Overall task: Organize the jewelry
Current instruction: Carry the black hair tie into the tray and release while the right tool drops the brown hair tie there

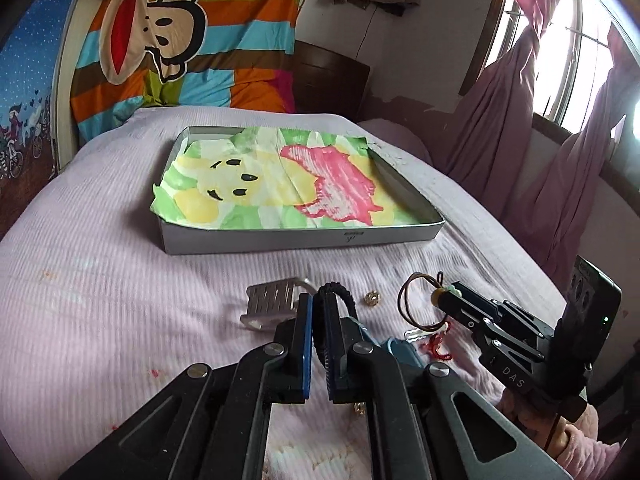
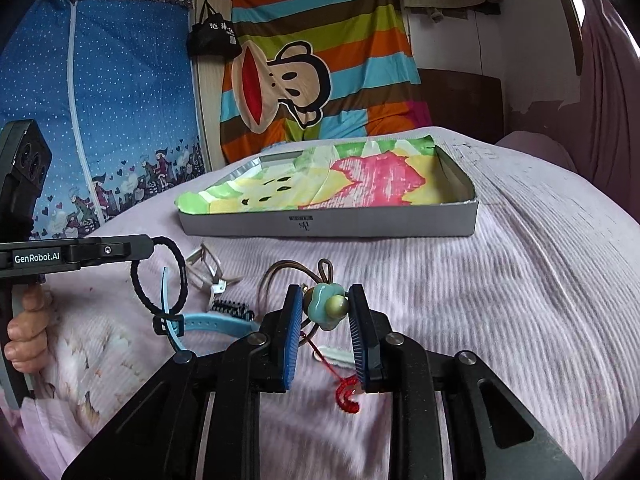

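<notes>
While a bed (image 1: 120, 280) in a ribbed pink cover fills both wrist views, a shallow grey box (image 2: 328, 224) lined with a bright cartoon cloth (image 1: 280, 184) sits toward its far side, before a striped monkey blanket (image 2: 312, 72). Nearer, the left gripper (image 1: 318, 312) has its jaws pinched tight on a black hair tie (image 2: 160, 280), whose loop hangs clear of the cover. Just to its right, the right gripper (image 2: 324, 312) holds narrow jaws on a turquoise flower bead (image 2: 324, 304) with a brown cord loop (image 1: 416, 300). Loose on the cover below lie a blue watch strap (image 2: 208, 322), a silver hair clip (image 1: 272, 304), a red string charm (image 2: 348, 394) and a small gold bead (image 1: 373, 299).
</notes>
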